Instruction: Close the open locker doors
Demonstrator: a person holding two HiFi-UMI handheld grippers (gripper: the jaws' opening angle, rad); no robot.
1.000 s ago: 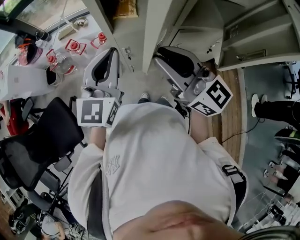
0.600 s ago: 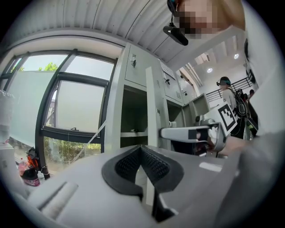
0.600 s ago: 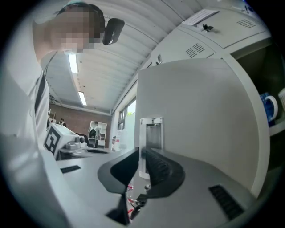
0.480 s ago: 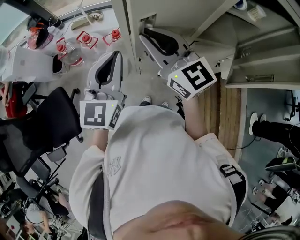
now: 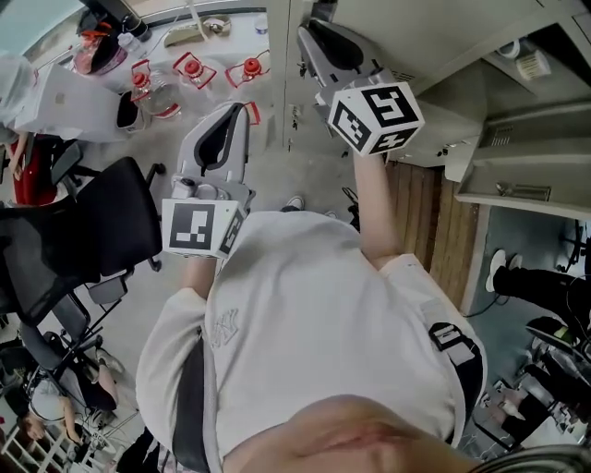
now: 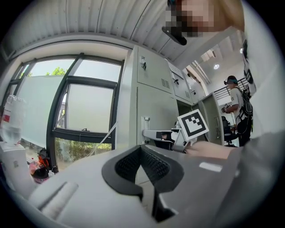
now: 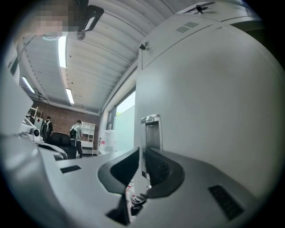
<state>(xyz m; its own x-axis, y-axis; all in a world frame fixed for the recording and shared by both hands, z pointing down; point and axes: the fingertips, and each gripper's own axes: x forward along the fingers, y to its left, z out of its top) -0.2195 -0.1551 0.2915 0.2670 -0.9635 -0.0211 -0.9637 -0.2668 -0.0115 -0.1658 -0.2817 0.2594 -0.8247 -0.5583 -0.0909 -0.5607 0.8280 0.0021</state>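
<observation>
A grey locker door [image 5: 287,83] shows edge-on at the top of the head view. My right gripper [image 5: 308,28] is shut, with its tips against that door's face [image 7: 213,111] beside the recessed metal handle [image 7: 151,133]. The left gripper view shows the same: the right gripper [image 6: 151,133] reaches the handle [image 6: 145,126] on the tall grey locker [image 6: 156,89]. My left gripper [image 5: 237,113] is shut on nothing and held in the air left of the door, away from it. Further lockers [image 5: 517,92] to the right stand open.
A black office chair [image 5: 83,240] stands at my left. Behind it is a white table [image 5: 55,102] with red-capped bottles [image 5: 189,69]. A big window [image 6: 84,111] lies left of the lockers. A person [image 6: 234,107] stands far right, and others [image 7: 75,131] at the room's far end.
My right gripper has gone up and left from the open locker to the door's handle side. The left gripper has hardly moved. The view has shifted right along the lockers.
</observation>
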